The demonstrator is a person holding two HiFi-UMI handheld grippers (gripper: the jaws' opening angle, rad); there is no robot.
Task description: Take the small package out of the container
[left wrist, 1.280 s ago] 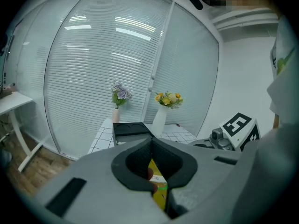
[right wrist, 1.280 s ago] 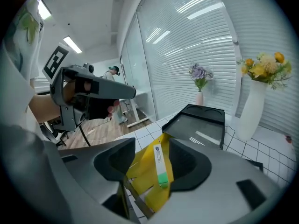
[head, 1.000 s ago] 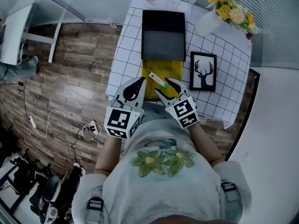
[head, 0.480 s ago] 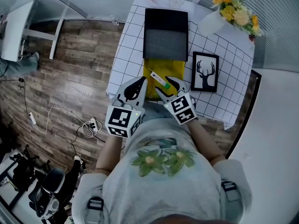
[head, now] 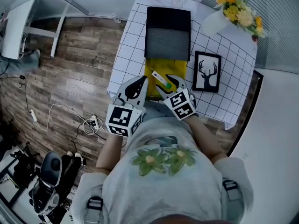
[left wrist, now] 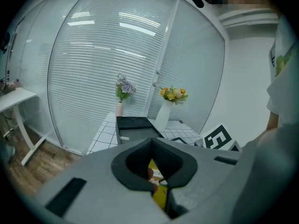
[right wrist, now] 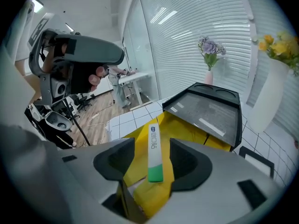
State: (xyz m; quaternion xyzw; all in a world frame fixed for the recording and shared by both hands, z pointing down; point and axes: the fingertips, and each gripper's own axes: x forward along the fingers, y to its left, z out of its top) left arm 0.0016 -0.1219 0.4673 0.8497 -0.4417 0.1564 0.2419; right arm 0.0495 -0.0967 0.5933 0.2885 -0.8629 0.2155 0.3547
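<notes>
step: grasp, no lift yet | right gripper (right wrist: pixel 153 178) jaws part-open astride white-and-green sachet package (right wrist: pixel 155 148) in yellow box container (head: pixel 175 69) | left gripper (left wrist: pixel 159 174) jaws together, empty | next: pinch sachet, lift clear

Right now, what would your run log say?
right gripper open | small package between jaws, lying on yellow container | left gripper shut

Head view high, steeply downward; both gripper views low, close, forward; yellow container (head: pixel 175 71) common to all.
</notes>
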